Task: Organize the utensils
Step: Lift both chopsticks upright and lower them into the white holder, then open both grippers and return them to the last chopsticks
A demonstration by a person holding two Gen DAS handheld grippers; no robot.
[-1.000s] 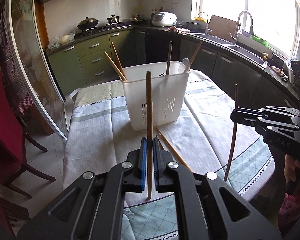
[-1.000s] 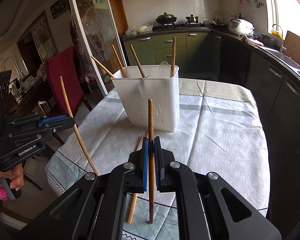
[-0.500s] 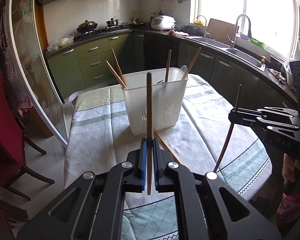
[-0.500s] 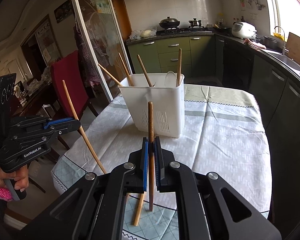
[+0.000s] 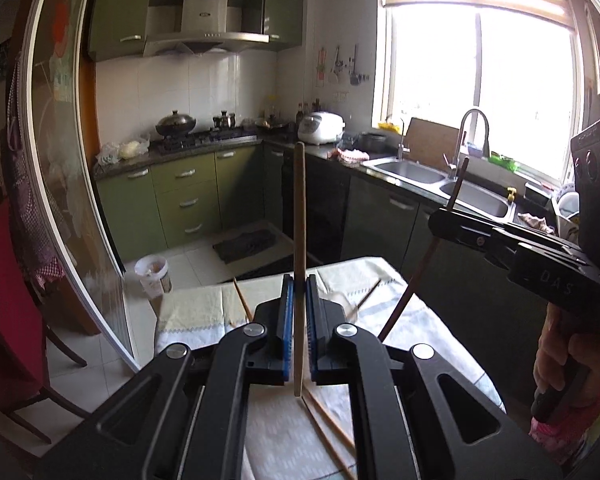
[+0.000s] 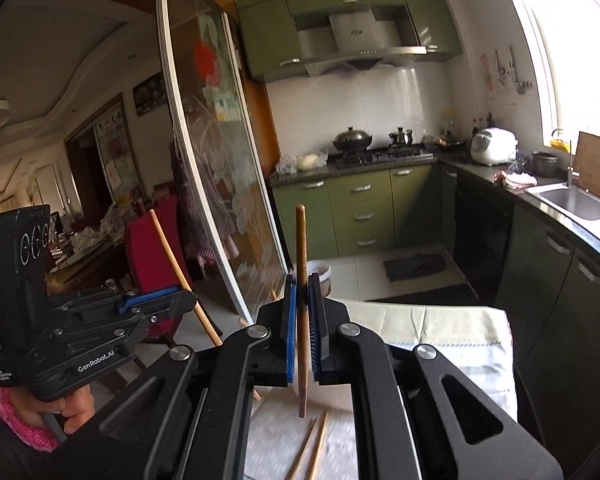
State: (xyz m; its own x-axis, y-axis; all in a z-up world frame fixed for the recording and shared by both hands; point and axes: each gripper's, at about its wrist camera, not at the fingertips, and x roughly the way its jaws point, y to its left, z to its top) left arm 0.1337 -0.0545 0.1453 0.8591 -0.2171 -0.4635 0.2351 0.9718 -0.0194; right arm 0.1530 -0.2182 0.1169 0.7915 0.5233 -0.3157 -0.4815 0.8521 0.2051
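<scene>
Left wrist view looks over a cloth-covered table (image 5: 196,312) toward green kitchen cabinets (image 5: 188,196) and a steel sink (image 5: 412,170). Loose chopsticks (image 5: 328,424) lie on the cloth. Left claw (image 5: 299,312) pinches an upright pale chopstick (image 5: 299,216); right claw (image 6: 303,312) clamps a darker chopstick (image 6: 301,240).

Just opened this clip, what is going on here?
A person holds a gripper in each hand over a cloth-covered table in a kitchen. The left gripper is shut on a light wooden chopstick, held upright. The right gripper is shut on a darker chopstick, also upright. More loose chopsticks lie on the cloth below. No utensil holder shows clearly in either view right now, so neither held chopstick has been put away yet.
</scene>
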